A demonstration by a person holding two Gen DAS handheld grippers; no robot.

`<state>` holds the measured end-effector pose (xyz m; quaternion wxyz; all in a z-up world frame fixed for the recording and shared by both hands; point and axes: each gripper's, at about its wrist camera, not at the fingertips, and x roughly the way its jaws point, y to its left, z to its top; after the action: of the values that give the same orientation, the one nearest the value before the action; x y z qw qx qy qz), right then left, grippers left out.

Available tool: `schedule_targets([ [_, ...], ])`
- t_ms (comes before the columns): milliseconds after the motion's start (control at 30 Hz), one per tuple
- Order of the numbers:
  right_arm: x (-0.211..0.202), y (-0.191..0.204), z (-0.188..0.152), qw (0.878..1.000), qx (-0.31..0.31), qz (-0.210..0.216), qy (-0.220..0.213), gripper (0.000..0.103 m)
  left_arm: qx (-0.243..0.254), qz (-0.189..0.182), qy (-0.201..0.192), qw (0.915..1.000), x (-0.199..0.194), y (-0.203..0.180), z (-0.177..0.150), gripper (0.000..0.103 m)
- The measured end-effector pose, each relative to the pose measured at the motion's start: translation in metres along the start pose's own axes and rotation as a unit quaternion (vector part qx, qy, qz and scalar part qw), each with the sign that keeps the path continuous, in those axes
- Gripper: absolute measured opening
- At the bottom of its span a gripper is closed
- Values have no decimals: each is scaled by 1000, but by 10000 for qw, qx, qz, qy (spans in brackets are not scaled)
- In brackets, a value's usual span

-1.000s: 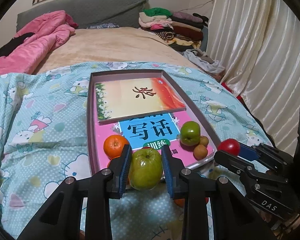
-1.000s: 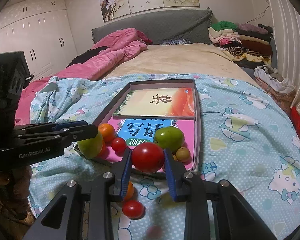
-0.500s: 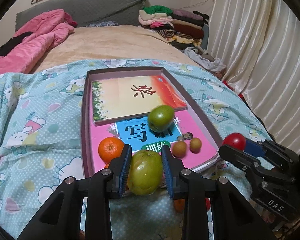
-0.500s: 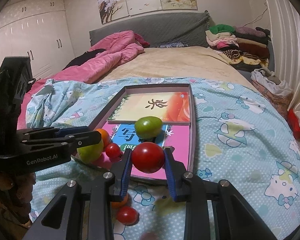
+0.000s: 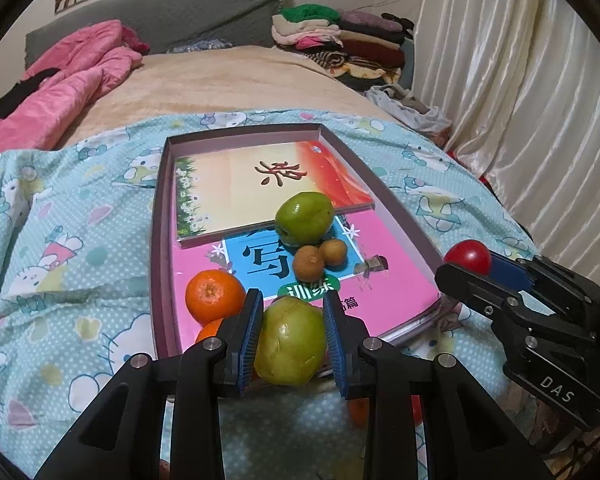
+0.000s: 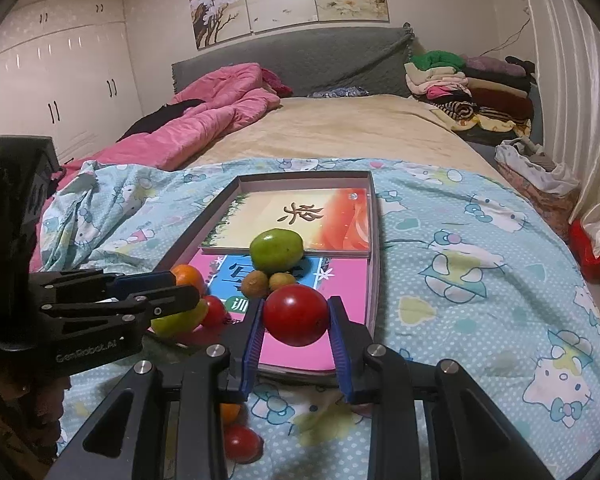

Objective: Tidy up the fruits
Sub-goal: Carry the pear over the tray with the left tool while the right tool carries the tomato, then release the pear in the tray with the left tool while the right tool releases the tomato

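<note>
Fruits are being gathered into the tray (image 5: 162, 240). I am clamping a green fruit (image 5: 290, 340) in my left tool (image 5: 291, 338) at the tray's near edge, and gripping a tomato (image 6: 296, 314) in my right tool (image 6: 296, 320) over the near right corner. Inside the tray are lying another green fruit (image 5: 304, 218), two small brown fruits (image 5: 309, 263) and an orange (image 5: 215, 294). Outside it, a second tomato (image 6: 242, 442) and a second orange (image 6: 230, 412) are waiting on the bed (image 6: 480, 280). My estimate: roughly half done.
</note>
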<state>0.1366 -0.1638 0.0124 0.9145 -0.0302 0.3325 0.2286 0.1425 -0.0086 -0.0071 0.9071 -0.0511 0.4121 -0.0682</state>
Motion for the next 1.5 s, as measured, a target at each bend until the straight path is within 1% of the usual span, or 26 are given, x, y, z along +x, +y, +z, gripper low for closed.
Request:
schedule_targets([
  [300, 7, -4, 1, 10000, -2, -51, 79, 32, 29, 6, 6, 10000, 0, -1, 0, 32],
  [567, 15, -2, 0, 9998, -88, -26, 199, 32, -56, -19, 185, 9998, 2, 3, -5, 42],
  [867, 21, 0, -2, 9995, -111, 38, 302, 32, -21, -11, 201, 9998, -7, 4, -14, 43],
  [1000, 23, 2, -2, 9993, -146, 65, 331, 32, 5, -4, 213, 9998, -4, 2, -14, 43],
  [1400, 37, 9, -3, 9982, -318, 159, 488, 32, 170, -159, 222, 9995, 6, -10, -10, 44],
  [1500, 41, 9, -4, 9978, -335, 139, 557, 32, 162, -139, 374, 9991, 14, -10, -12, 44],
])
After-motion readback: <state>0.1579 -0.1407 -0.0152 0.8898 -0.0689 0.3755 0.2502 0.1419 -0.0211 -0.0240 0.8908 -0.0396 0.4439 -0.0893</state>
